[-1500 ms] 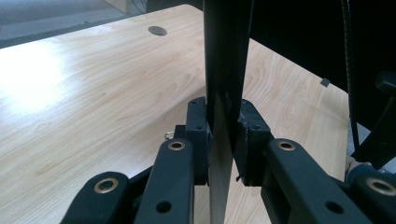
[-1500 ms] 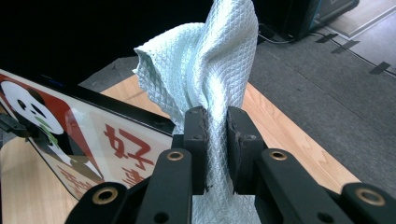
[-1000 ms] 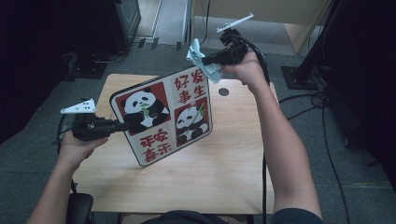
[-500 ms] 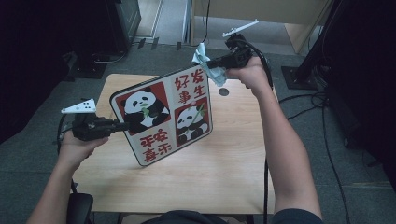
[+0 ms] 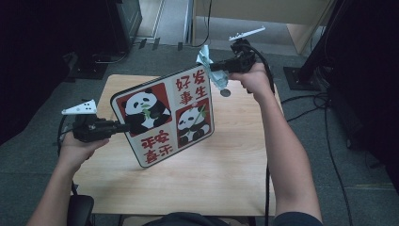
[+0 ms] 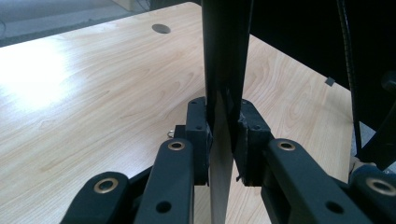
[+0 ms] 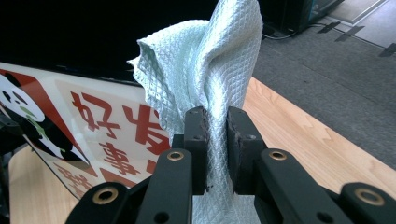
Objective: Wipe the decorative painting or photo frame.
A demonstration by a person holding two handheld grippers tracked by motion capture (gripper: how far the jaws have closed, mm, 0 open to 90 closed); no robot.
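Above wooden tabletop [image 5: 226, 165]: square white-and-red board printed with pandas and red characters [image 5: 164, 117], held tilted, lower corner just over the wood. Clamped at its left edge by left gripper [image 5: 123, 126]; seen edge-on in left gripper view, board [image 6: 224, 84] pinched between both pads [image 6: 198, 135], jaws pressed tight on it. Pale mint waffle-weave cloth [image 5: 210, 71] bunched and squeezed in right gripper [image 5: 217, 69], at the board's upper right corner, touching or just beside it; contact not resolved from above. Confirmed in right gripper view: cloth [image 7: 205, 70] nipped between pads [image 7: 240, 140], jaws nearly together, loose end standing up beyond them, printed board face [image 7: 93, 126] close behind.

Judged stage: early in a wipe. Done: board lifted and steadied, cloth gripped and brought to the top corner. Left: cloth drawn across printed face, likely down past the panda panels; board then set down. No cleaned streak or dirt distinguishable on the face. Small dark round hole [image 5: 225, 92] noted in tabletop near right hand.
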